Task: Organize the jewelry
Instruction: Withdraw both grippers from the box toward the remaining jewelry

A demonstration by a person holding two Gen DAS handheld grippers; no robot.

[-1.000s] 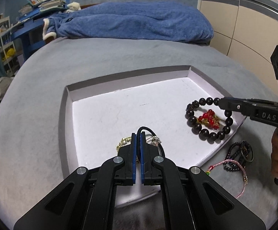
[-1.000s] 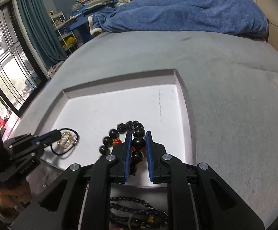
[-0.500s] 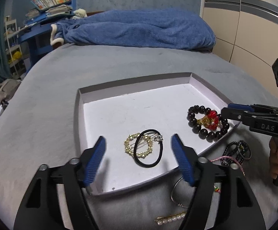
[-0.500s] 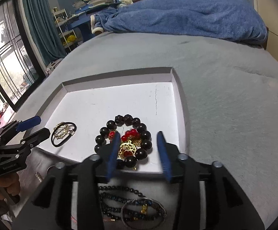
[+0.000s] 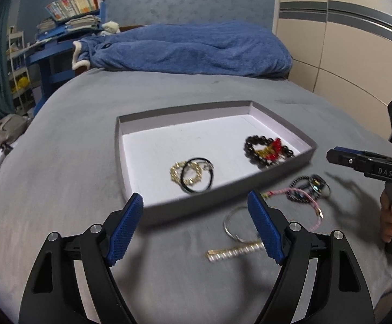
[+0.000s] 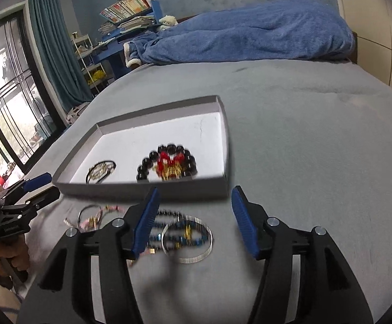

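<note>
**A:** How much room do you have around the edges?

**B:** Plenty. The shallow grey cardboard tray with a white floor (image 5: 282, 167) sits on the grey bedspread (image 5: 69, 162), whose surface lies bare to the tray's left and beyond its far wall. The near wall stands just ahead of both my grippers. The crowded patch is the strip of bedspread in front of that wall.

**A:** What has changed since a second ago?

**B:** Both grippers were clamped over the tray then, and now both sit back off it, above the bedspread. My left gripper (image 5: 196, 226) stands released and wide, with nothing between its blue pads. My right gripper (image 6: 194, 220) has just been opening and its jaws are also empty. The dark bead bracelet with red and gold charms (image 6: 169, 164) it was gripping now lies on the tray floor near the right wall, and the black elastic loop over a gold chain bracelet (image 5: 192, 174) lies toward the tray's left.

**A:** And the loose pieces?

**B:** A thin silver bangle (image 5: 232, 225) and a pearl hair clip (image 5: 235, 252) lie between my left pads, lower down. A clear ring (image 6: 188, 239) over a dark beaded strand (image 6: 169, 213) lies between my right pads. A pink cord bracelet (image 5: 308, 201) lies between the two grippers.
</note>
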